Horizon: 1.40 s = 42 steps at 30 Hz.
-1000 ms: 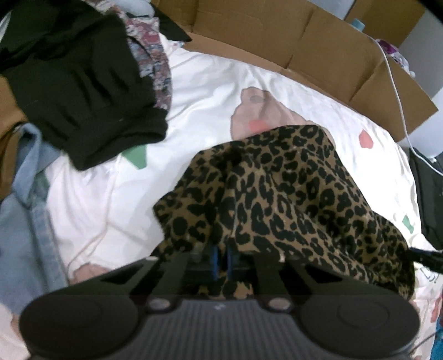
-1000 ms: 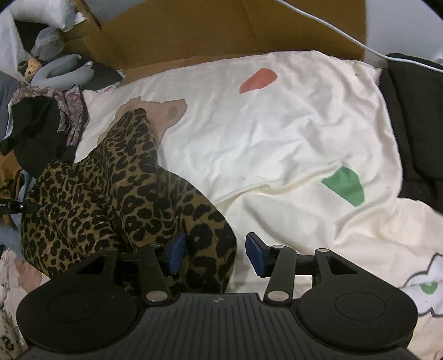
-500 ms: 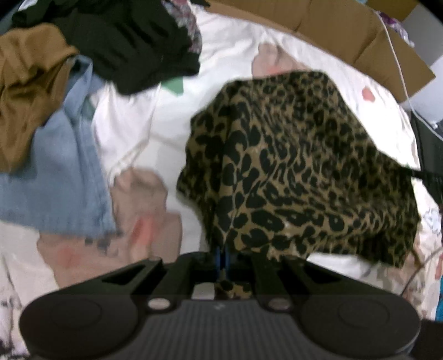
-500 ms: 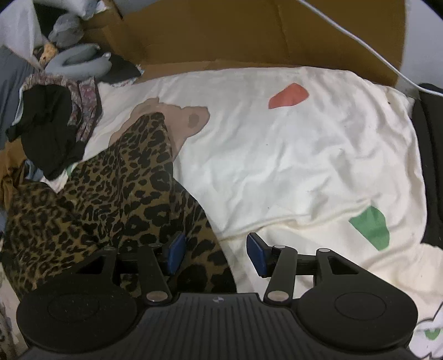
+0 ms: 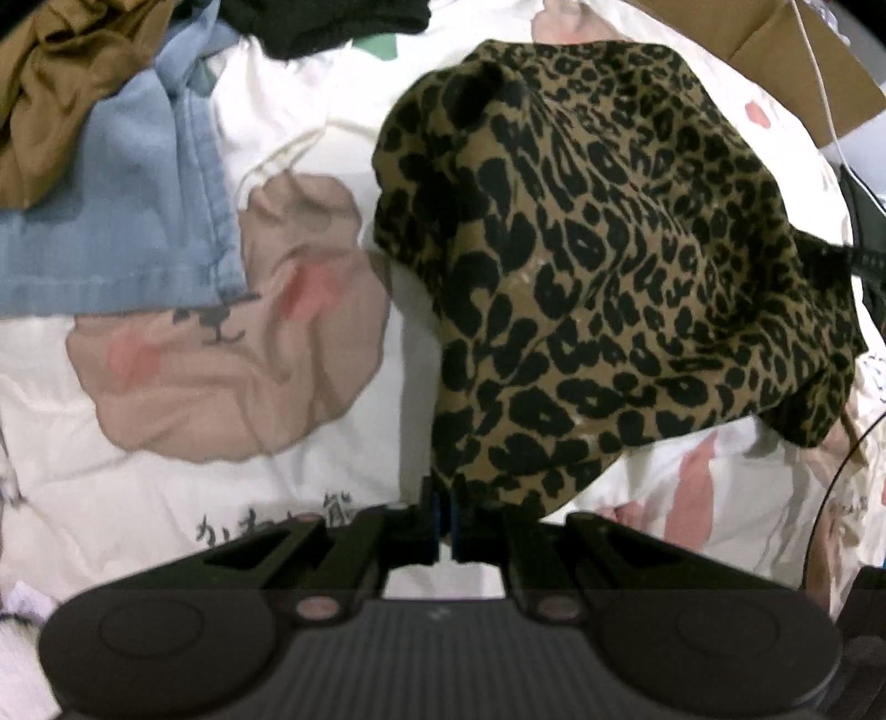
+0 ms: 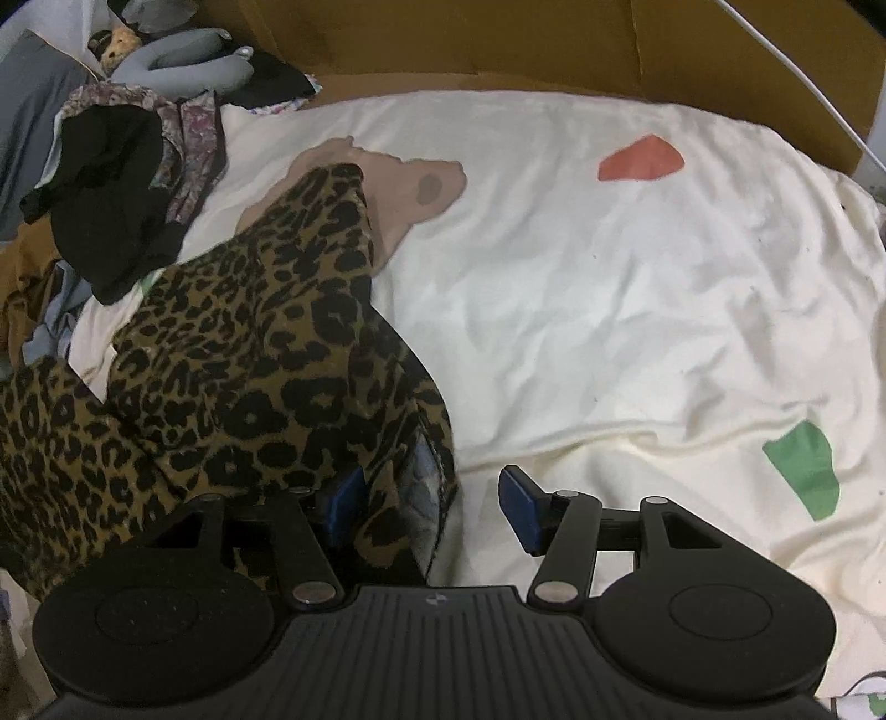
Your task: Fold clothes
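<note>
Left wrist view, far left: a rumpled brown garment (image 5: pixel 52 94) at the upper corner, touching a light blue denim piece (image 5: pixel 111 221) that lies flat on a cream bedsheet (image 5: pixel 183 487) printed with a tan bear face and dark script. Top centre: the edge of a black garment (image 5: pixel 326 25). Centre to right: a leopard-print garment (image 5: pixel 609 266) hanging in a bunched drape above the sheet, its lowest corner pinched in the left gripper (image 5: pixel 443 523), blue pads pressed together on the fabric with almost no gap. Far right: cardboard (image 5: pixel 797 61) and a thin white cable (image 5: pixel 825 94) along the bed's edge. Right wrist view, far left: a heap of clothes with a black garment (image 6: pixel 111 205) on top, a floral piece (image 6: pixel 191 138) under it, a grey plush toy (image 6: pixel 183 63) behind. Next, the leopard-print garment (image 6: pixel 249 376) running from the bear print down toward the camera, one fold lying over the left blue pad (image 6: pixel 346 498). Right gripper (image 6: pixel 437 507): jaws apart and opening, cloth against the left pad only, right pad standing clear over bare sheet, nothing clamped. Further right: open cream bedsheet (image 6: pixel 637 310) with a red patch and a green patch, brown cardboard (image 6: pixel 498 44) standing behind it.
</note>
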Available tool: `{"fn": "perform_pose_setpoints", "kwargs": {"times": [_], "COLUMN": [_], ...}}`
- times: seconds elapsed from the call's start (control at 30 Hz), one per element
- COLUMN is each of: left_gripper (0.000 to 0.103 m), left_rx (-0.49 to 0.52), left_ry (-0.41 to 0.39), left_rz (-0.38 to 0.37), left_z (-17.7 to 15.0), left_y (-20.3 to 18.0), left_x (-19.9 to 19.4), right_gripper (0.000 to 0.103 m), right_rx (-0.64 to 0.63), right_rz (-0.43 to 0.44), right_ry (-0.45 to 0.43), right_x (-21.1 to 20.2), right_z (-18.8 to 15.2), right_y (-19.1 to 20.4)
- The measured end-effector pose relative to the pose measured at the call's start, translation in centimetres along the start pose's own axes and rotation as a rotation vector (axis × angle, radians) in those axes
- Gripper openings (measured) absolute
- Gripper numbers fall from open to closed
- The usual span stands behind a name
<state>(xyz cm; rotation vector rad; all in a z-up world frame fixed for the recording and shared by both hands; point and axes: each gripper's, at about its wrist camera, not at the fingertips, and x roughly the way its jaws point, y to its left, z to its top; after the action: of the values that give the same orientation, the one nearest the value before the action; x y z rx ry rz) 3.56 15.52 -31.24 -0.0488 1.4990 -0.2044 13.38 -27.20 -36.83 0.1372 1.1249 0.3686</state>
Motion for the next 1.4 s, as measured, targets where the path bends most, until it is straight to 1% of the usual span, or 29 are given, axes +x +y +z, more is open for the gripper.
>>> {"fn": "perform_pose_setpoints", "kwargs": {"times": [0.17,0.37,0.43,0.6,0.73,0.8,0.83,0.9,0.93,1.0,1.07,1.17,1.27,1.4], "left_gripper": [0.003,0.003,0.003,0.003,0.004,0.004,0.005,0.011,0.014,0.016,0.024,0.025,0.027,0.028], "left_rx": [-0.042,-0.093,-0.109,-0.139,-0.149,-0.155,-0.153,-0.129,-0.117,-0.094,-0.09,-0.092,-0.086,-0.094], "left_ry": [0.029,0.052,0.058,0.072,0.077,0.075,0.07,0.046,0.035,0.011,-0.009,-0.047,-0.098,-0.155], "left_rz": [0.004,0.015,0.027,0.057,0.062,0.057,0.055,0.059,0.061,0.064,0.06,0.06,0.068,0.059], "left_z": [-1.8,-4.0,-4.6,-5.6,-6.0,-5.9,-5.9,-5.6,-5.5,-5.2,-4.8,-4.0,-2.3,0.3], "left_y": [1.1,2.7,3.4,5.1,6.0,6.2,6.1,6.0,5.9,5.7,5.7,5.7,5.7,5.9], "left_x": [0.2,0.0,-0.2,-0.7,-1.1,-1.4,-1.7,-2.6,-3.0,-3.9,-4.9,-5.8,-6.5,-6.6], "right_gripper": [0.061,0.061,0.061,0.061,0.061,0.062,0.062,0.061,0.043,0.0,0.0,0.0,0.0,0.0], "right_rx": [-0.067,-0.169,-0.216,-0.258,-0.274,-0.283,-0.29,-0.298,-0.3,-0.301,-0.311,-0.338,-0.347,-0.34], "right_rz": [0.014,0.015,0.018,0.046,0.057,0.048,0.039,0.017,0.012,0.008,-0.011,-0.036,-0.06,-0.082], "right_ry": [-0.016,-0.025,-0.028,-0.024,-0.039,-0.036,-0.031,-0.003,0.011,0.049,0.039,0.038,0.041,0.042], "right_x": [-0.7,-0.2,0.5,3.5,5.8,7.0,7.7,9.0,9.6,10.5,10.0,8.2,6.0,2.9], "right_z": [2.1,6.4,7.9,11.4,14.2,15.2,15.6,15.9,16.0,16.0,15.6,15.0,14.5,13.6], "right_y": [1.0,3.0,4.3,7.3,10.4,11.6,12.2,12.6,12.6,12.4,12.2,11.4,10.3,8.3]}}
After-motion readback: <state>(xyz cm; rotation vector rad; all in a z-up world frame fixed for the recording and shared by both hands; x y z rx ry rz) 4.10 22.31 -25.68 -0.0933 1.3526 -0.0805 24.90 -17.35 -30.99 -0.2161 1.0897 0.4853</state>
